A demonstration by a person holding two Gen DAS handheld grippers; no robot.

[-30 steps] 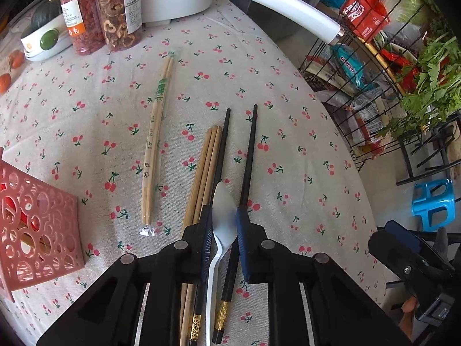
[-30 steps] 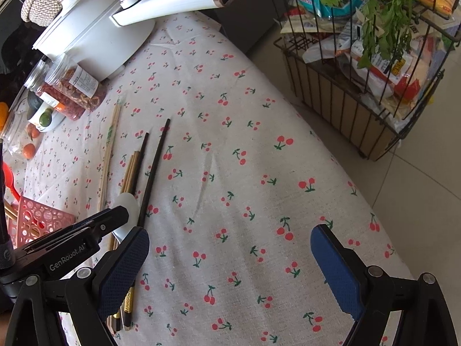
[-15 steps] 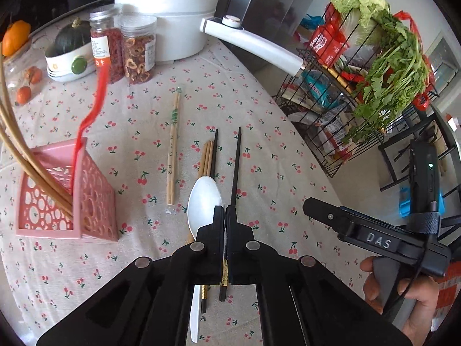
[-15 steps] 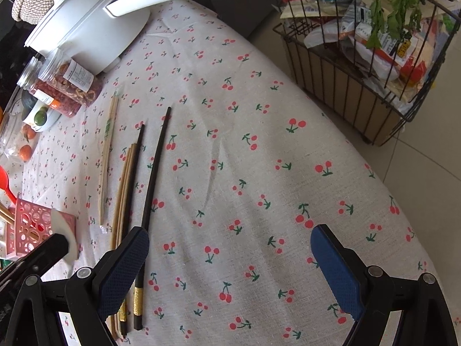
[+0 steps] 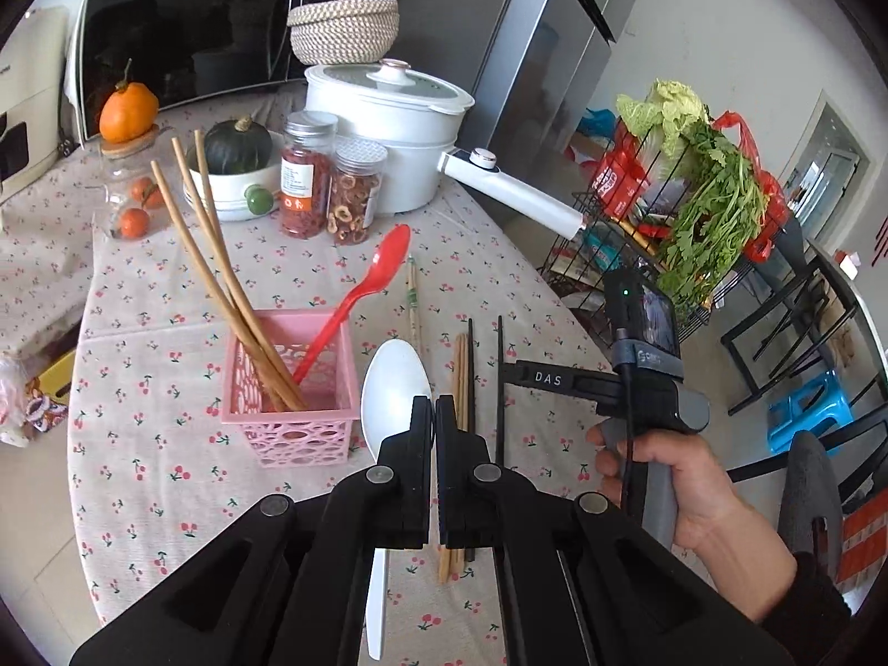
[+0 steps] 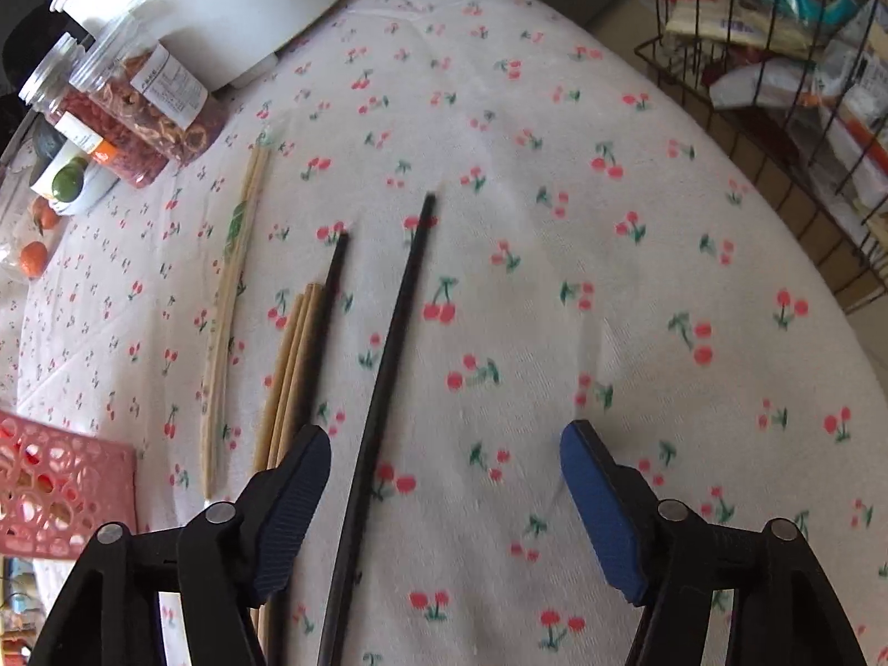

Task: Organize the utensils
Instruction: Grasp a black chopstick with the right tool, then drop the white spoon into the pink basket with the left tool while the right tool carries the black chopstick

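Item 1. Left tool (image 5: pixel 433 408): jaws pressed together on the neck of a white plastic spoon (image 5: pixel 395 388), carried clear of the cherry-print desk (image 5: pixel 155 477), bowl forward, handle trailing beneath the tool.

Item 2. Right tool (image 6: pixel 444 480): jaws spread wide, empty, low over a loose black chopstick (image 6: pixel 383 372) that runs between them.

Item 3. Pink perforated plastic utensil basket (image 5: pixel 288 433): just left of the spoon; holds long brown wooden chopsticks (image 5: pixel 222 272) and a red plastic spoon (image 5: pixel 361 294), all leaning.

Item 4. On the desk: a second black chopstick (image 6: pixel 327 311), tan bamboo chopsticks (image 6: pixel 288 372), a wrapped pale pair (image 6: pixel 227 299).

Risks, judged: the pinch sits near the bowl, so the long handle may swing or slip; lowering it could knock the leaning utensils and tip the light basket. The right tool may roll the thin chopstick instead of catching it.

Change over the last second: the spoon lay among the chopsticks, the left tool's jaws apart around it; now it is clamped and raised beside the basket. The right tool has dropped closer to the black chopstick.
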